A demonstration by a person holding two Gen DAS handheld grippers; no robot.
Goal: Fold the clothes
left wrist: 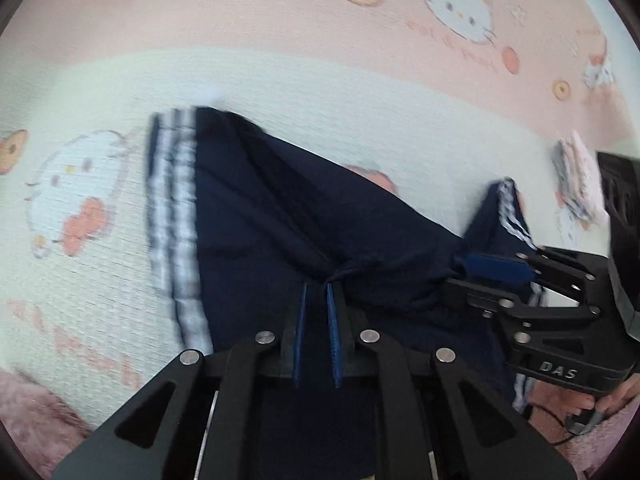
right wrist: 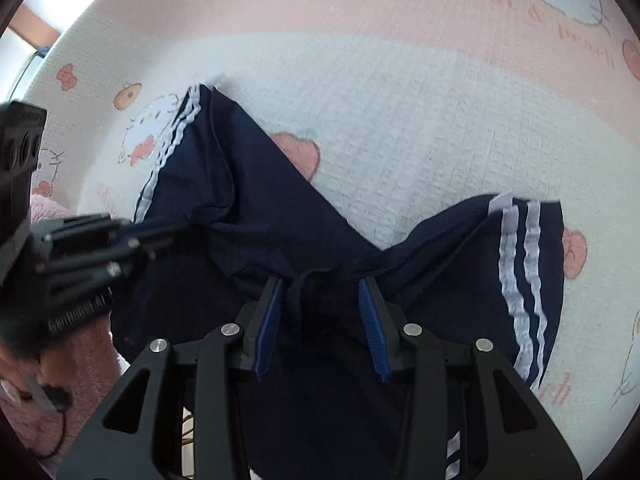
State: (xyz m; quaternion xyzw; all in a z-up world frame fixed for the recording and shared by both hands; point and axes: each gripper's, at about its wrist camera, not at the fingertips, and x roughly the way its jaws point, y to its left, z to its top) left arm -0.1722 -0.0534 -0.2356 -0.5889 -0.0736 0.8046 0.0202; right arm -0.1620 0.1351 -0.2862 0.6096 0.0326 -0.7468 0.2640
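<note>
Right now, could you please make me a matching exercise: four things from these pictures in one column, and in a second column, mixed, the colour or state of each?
Column one:
1. left gripper
2. right gripper
3. side stripes
4. bed cover

Column two:
A. white
B. fingers wide apart
C. pink and pale, printed with cartoon cats
D. fingers nearly together, pinching the navy shorts

Pairs: 1-D, 2-B, 3-A, 4-C
</note>
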